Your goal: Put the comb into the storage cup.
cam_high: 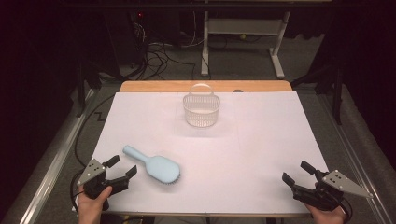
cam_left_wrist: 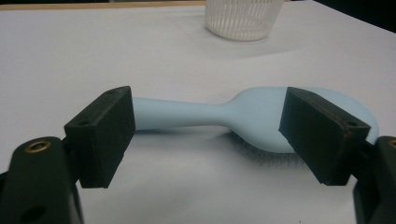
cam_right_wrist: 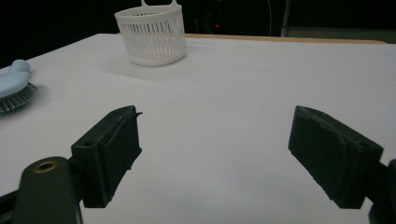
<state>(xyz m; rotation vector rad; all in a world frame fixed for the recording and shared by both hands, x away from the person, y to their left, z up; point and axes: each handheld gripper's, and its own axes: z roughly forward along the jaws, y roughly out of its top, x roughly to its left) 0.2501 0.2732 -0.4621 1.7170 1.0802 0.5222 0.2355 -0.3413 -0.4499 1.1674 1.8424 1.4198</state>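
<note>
A light blue hairbrush [cam_high: 156,165] lies bristles down on the white table [cam_high: 243,149], front left, its handle pointing back and left. My left gripper [cam_high: 122,166] stands open just left of it; in the left gripper view the hairbrush [cam_left_wrist: 224,114] lies a little beyond the open jaws of the left gripper [cam_left_wrist: 208,135]. A white slotted basket [cam_high: 201,107] with a handle stands upright at the back centre, also seen as the basket [cam_left_wrist: 243,17] and the basket [cam_right_wrist: 152,35]. My right gripper [cam_high: 296,171] is open at the front right over bare table, nothing between the jaws of the right gripper [cam_right_wrist: 215,154].
The wooden table edge [cam_high: 205,86] runs along the back. Behind it are cables and a desk frame [cam_high: 243,42] on the floor. Metal rails flank the table on both sides. The brush's bristled head [cam_right_wrist: 14,88] shows at the left of the right gripper view.
</note>
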